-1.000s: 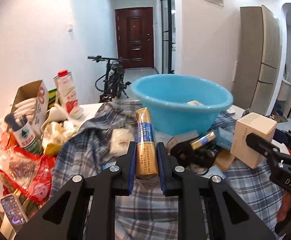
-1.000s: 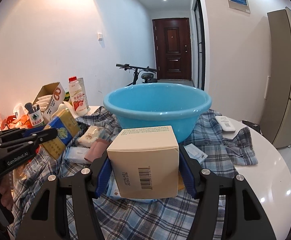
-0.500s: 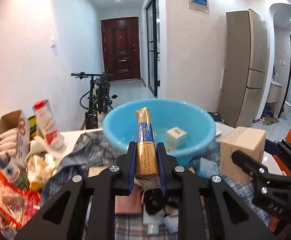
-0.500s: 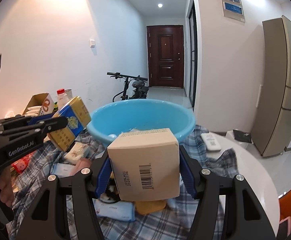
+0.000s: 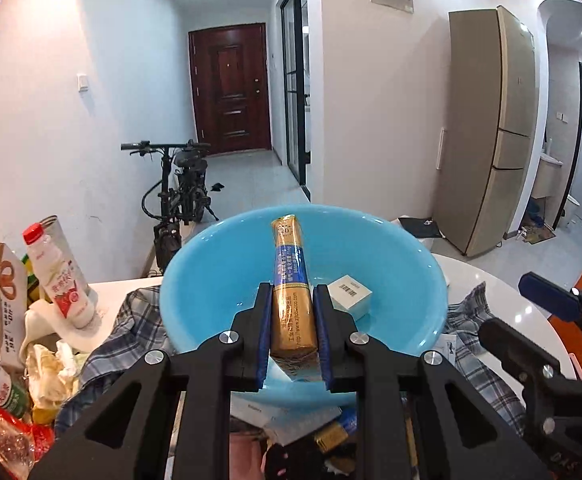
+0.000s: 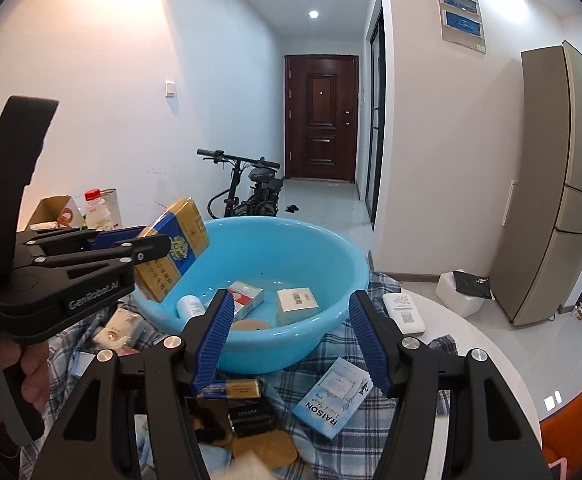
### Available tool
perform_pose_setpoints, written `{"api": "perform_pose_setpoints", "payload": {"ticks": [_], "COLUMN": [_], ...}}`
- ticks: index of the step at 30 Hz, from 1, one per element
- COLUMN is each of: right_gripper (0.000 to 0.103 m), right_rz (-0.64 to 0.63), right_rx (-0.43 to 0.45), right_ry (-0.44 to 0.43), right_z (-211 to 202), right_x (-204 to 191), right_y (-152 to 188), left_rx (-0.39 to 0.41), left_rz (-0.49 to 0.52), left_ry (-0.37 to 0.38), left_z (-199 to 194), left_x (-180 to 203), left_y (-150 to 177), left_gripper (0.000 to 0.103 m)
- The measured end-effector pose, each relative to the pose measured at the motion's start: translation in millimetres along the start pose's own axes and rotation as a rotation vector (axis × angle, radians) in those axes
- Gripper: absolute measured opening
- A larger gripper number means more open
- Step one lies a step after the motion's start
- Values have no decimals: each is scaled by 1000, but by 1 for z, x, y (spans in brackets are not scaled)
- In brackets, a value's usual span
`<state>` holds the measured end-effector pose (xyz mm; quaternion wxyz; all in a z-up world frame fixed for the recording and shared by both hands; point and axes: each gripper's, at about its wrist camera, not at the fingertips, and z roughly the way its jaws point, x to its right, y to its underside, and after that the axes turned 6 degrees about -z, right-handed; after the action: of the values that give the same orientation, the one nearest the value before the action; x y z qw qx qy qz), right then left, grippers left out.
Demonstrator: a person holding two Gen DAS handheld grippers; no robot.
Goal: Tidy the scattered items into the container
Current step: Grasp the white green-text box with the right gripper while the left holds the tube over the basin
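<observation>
My left gripper (image 5: 291, 292) is shut on a long gold and blue carton (image 5: 289, 264), held over the blue basin (image 5: 391, 248). The right wrist view shows this left gripper (image 6: 151, 246) and the carton (image 6: 179, 248) above the basin's (image 6: 331, 248) left rim. In front of the basin, my right gripper (image 6: 291, 296) has wide jaws that are closing, with nothing between them. It enters the left wrist view as the right gripper (image 5: 531, 316) at the right edge. In the basin lie a pale barcoded box (image 6: 297, 300), a red and white pack (image 6: 247, 298) and a white cylinder (image 6: 189, 306).
A plaid cloth (image 6: 323, 352) covers the white round table (image 6: 491, 344). On it lie a blue packet (image 6: 335, 392), a gold box (image 6: 235, 390) and a white remote (image 6: 405, 312). A milk bottle (image 5: 61, 280), an open carton (image 5: 7, 292) and snack bags crowd the left.
Both grippers moved forward and up toward the basin. The left one carried the carton over it. The cardboard box that the right gripper held is no longer between its jaws.
</observation>
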<state>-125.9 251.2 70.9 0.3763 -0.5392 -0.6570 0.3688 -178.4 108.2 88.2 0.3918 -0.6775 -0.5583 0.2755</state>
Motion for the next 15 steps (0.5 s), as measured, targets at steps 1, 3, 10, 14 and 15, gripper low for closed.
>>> {"api": "perform_pose_setpoints", "payload": {"ticks": [1,3,10,14,15], "right_gripper": [57,53,53,74,83], "right_rz": [-4,-12,4,4,12], "right_rx": [-7,-19,-35,-43,-40], "right_ry": [-4,-6,-14,-16,-20], "right_z": [4,9,12,1,-6], "right_x": [0,-2,2,4,6], "right_y": [1,2,7,16,22], "left_rx": [-5,-18,-65,-74,-74], "left_rz": [-1,-3,-12,3,5], "left_ry": [1,-2,-7,-11,-12], "left_z": [3,9,31,38,40], "left_x": [1,2,3,7,7], "left_y": [0,2,5,4,4], "left_gripper": [19,19,19,19,19]}}
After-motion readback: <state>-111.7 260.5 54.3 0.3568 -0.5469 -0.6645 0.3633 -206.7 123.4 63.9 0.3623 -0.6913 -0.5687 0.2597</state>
